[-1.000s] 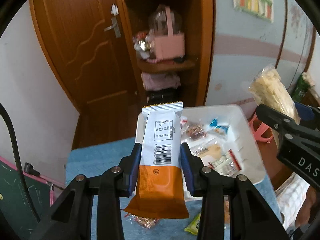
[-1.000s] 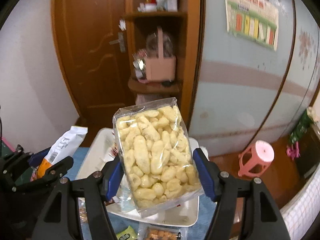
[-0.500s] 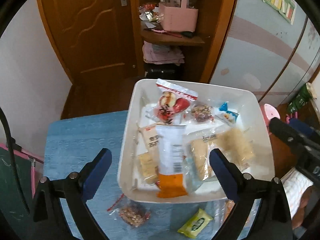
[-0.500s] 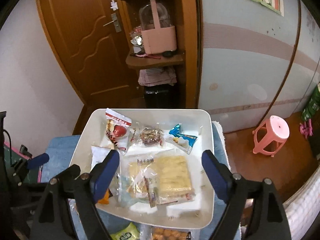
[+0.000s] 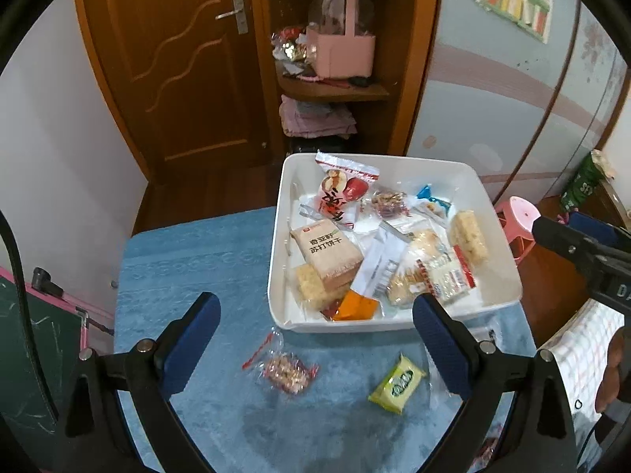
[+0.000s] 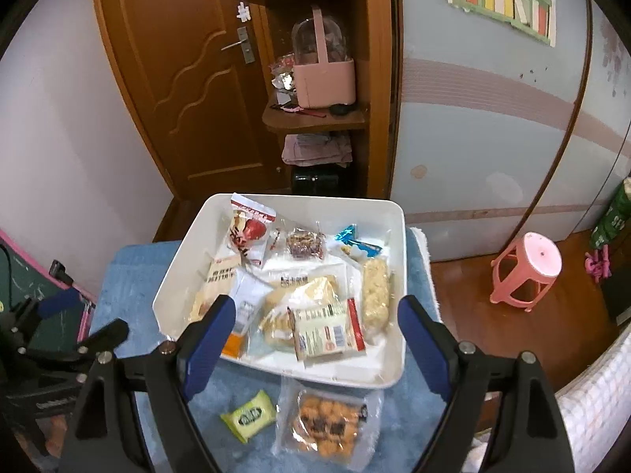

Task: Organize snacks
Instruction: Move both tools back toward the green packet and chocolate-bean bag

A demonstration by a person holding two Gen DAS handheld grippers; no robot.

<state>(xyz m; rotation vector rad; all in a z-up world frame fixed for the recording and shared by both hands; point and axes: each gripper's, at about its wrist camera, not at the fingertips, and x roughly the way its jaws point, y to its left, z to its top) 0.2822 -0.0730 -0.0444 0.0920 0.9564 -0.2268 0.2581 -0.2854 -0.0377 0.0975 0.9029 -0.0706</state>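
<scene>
A white tray [image 5: 508, 287] on a blue cloth holds several snack packets, among them the white-and-orange packet [image 5: 368, 276] and a clear bag of pale puffs [image 6: 311, 295]. The tray also shows in the right wrist view [image 6: 173, 276]. My left gripper [image 5: 315, 335] is open and empty above the cloth in front of the tray. My right gripper [image 6: 315, 335] is open and empty over the tray's near edge. On the cloth lie a clear packet of nut candy [image 5: 286, 370], a yellow-green packet [image 5: 396, 384] [image 6: 248, 416] and a clear bag of orange biscuits [image 6: 329, 421].
The blue cloth [image 5: 189, 260] covers a small table with edges at left and far side. A pink stool [image 6: 528, 272] stands on the floor to the right. A wooden door [image 5: 177, 59] and shelves with a pink basket [image 5: 341, 51] are behind.
Both grippers opened and dropped their packets into the tray: the white-and-orange packet from the left, the bag of puffs from the right. Both grippers then drew back toward the near side.
</scene>
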